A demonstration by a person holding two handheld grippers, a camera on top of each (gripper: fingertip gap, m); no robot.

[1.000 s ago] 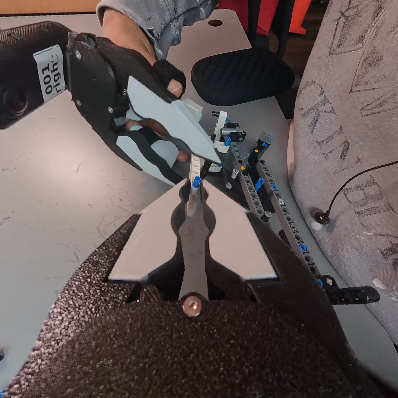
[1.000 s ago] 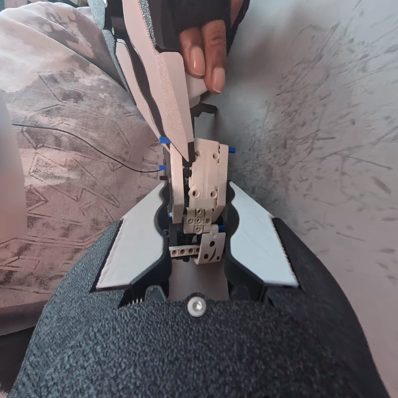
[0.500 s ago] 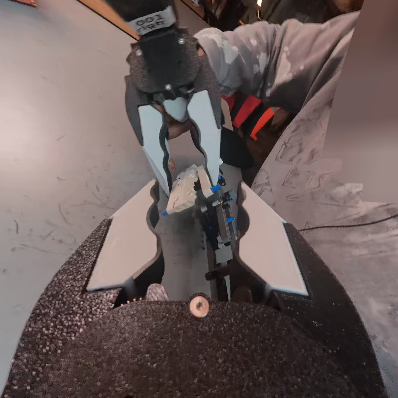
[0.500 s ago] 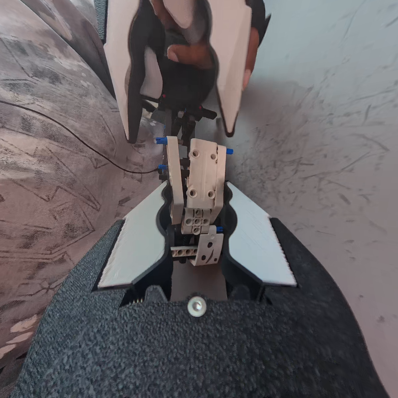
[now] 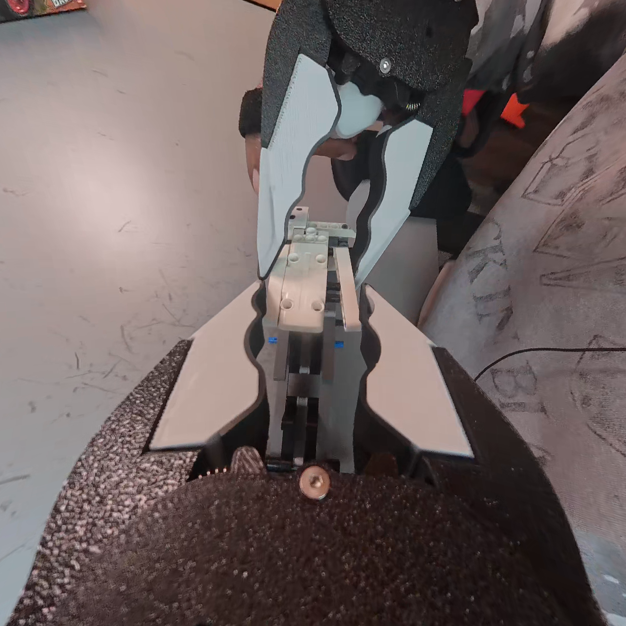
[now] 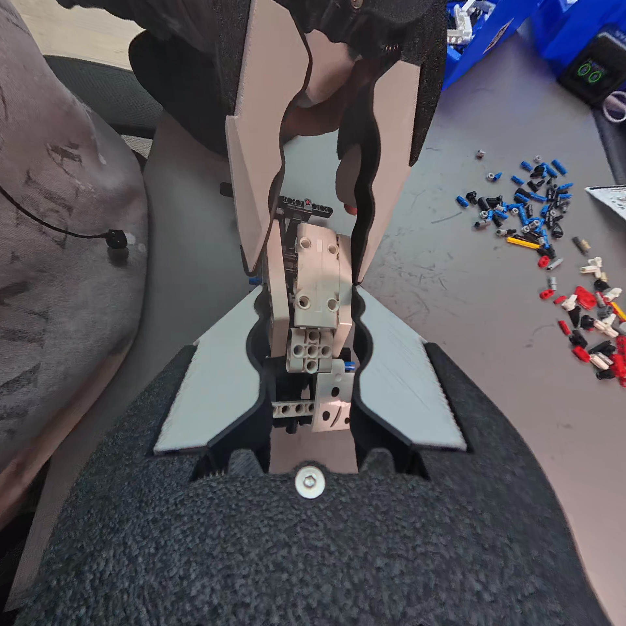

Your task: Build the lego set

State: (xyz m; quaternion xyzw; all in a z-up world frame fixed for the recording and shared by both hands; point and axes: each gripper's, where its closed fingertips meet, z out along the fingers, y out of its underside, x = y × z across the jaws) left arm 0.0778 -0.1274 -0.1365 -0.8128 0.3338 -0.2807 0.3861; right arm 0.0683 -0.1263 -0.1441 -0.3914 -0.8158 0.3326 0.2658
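**A:** What can't you make out from my cameras?

**B:** On the left wrist view, my left gripper has its fingers spread either side of the model. The lower dark part of the model is blurred, so I can't tell whether the pads touch it. The right gripper comes in from the top, its body cut off by the frame edge, with a hand partly hidden behind it.

**A:** And from the right wrist view?

**B:** My right gripper has the model between its fingers, white panel facing me. The pads lie close along both sides, but I can't tell whether they are clamped on it. The left gripper points at me from above, tips nearly meeting mine, jaws apart around the far end of the model. The black beam behind is half covered by its finger.

**A:** Where is the model, then?

**B:** Between both grippers, above the near edge of the table. I can't see whether it rests on the table.

**A:** The surroundings?

**B:** Left, grey printed fabric with a thin black cable. The table is grey and scratched. Toward its right edge lies a scatter of loose parts, blue and black, then red and white. A blue bin sits at the far right corner, cut off.
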